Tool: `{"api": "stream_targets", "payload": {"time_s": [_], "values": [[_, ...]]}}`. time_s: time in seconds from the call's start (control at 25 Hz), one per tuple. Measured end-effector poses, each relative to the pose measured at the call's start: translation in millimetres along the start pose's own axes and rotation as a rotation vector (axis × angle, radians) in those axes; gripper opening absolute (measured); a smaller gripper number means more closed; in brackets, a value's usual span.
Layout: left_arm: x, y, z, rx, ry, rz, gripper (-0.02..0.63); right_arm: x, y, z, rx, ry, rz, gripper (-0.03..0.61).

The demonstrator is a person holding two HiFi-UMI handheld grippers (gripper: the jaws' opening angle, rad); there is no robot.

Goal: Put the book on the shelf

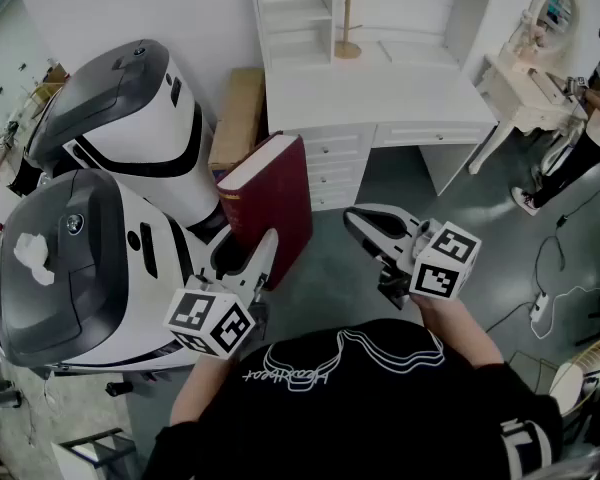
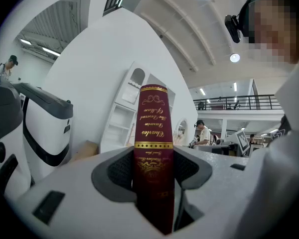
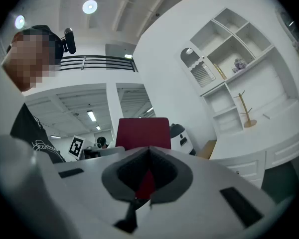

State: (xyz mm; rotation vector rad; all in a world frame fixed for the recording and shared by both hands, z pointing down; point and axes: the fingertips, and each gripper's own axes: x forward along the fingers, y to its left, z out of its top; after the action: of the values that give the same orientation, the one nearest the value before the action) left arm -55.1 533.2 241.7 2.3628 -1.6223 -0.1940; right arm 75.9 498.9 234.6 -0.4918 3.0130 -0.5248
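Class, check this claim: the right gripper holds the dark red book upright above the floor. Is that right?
Not quite. It is the left gripper that holds the dark red book upright above the floor, as the left gripper view shows.

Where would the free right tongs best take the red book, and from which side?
Probably the top edge, from above: the book stands upright, the left tongs clamp its lower spine, and the shut right tongs face its flat cover.

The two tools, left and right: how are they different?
The left tool grips the red book; the right tool holds nothing. The left tool's jaws stand apart around the book; the right tool's jaws are closed together. Both are white.
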Motion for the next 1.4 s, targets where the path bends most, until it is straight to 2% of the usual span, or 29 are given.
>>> {"api": "stream_targets", "payload": {"time_s": [0.36, 0.8, 1.12, 1.4], "values": [[7.9, 7.0, 3.9, -0.005, -0.004, -0.019, 0.209, 7.1, -6.4, 0.0, -0.004, 0.000, -0.023, 0.006], [45.7, 28.2, 2.5, -0.013, 0.008, -0.026, 0.209, 9.6, -35.7, -1.3, 0.007, -0.005, -0.061, 0.006], [93.7, 48.8, -5.9, 0.014, 0.023, 0.003, 0.209, 18.9, -85.1, -4.7, 0.043, -0.004, -0.067, 0.006], [169.9, 87.7, -4.9, -0.002, 0.060, 0.040, 0.209, 56.5, -165.0, 12.1, 0.104, 0.006, -0.051, 0.006]]}}
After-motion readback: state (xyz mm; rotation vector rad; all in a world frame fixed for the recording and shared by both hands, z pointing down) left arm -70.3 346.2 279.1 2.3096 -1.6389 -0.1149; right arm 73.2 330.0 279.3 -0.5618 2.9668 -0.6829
